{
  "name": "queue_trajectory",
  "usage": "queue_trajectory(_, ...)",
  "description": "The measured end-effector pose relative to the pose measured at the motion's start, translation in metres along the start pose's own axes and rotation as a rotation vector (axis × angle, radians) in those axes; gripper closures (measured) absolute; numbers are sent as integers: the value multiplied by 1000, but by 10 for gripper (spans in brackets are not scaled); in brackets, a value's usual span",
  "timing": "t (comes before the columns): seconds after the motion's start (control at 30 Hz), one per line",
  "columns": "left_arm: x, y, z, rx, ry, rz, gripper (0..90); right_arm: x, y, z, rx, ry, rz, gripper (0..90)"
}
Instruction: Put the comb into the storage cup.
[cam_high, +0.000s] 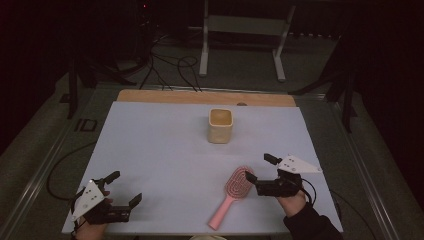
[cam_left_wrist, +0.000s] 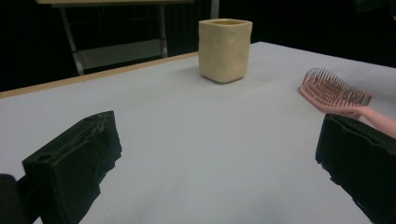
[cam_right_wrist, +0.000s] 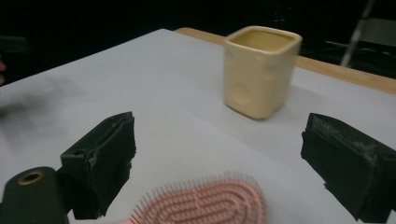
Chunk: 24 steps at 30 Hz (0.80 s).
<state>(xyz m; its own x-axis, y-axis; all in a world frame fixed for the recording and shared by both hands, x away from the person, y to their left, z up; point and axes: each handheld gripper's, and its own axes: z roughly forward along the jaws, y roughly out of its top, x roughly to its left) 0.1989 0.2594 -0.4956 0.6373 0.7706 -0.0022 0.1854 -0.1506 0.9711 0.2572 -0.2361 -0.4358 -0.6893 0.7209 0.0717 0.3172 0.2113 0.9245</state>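
A pink hairbrush (cam_high: 231, 194) lies bristles up on the white table top, handle toward the front edge. Its head (cam_right_wrist: 205, 204) sits low between the jaws of my right gripper (cam_high: 260, 169), which is open just to the brush's right and touches nothing. A cream square cup (cam_high: 220, 125) stands upright near the middle of the back half. My left gripper (cam_high: 126, 188) is open at the front left corner, with bare table between its jaws. From the left gripper view the cup (cam_left_wrist: 224, 49) is far ahead and the brush (cam_left_wrist: 337, 92) is off to the right.
The white sheet (cam_high: 165, 155) covers a wooden table whose bare strip (cam_high: 200, 96) shows along the back edge. Behind it stand a white metal frame (cam_high: 243, 30) and loose cables (cam_high: 170, 65) on the floor. The surroundings are dark.
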Motion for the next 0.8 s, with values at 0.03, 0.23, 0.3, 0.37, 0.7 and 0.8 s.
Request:
queue_trajectory(0.03,0,0,0,0,1,1,2,1,2,1,-4,15,-4,96)
queue_trajectory(0.23,0,0,0,-1,0,1,2,12,18,11,-2,110,-14,96)
queue_trajectory(0.3,1,0,0,-1,2,2,2,16,21,15,3,132,-28,96)
queue_trajectory(0.37,1,0,-1,-5,3,-1,2,20,24,19,9,158,-42,96)
queue_trajectory(0.7,1,0,-2,-9,-1,-2,2,42,30,40,42,272,-68,98)
queue_trajectory(0.8,1,0,-1,-4,-2,0,2,48,29,47,62,292,-74,98)
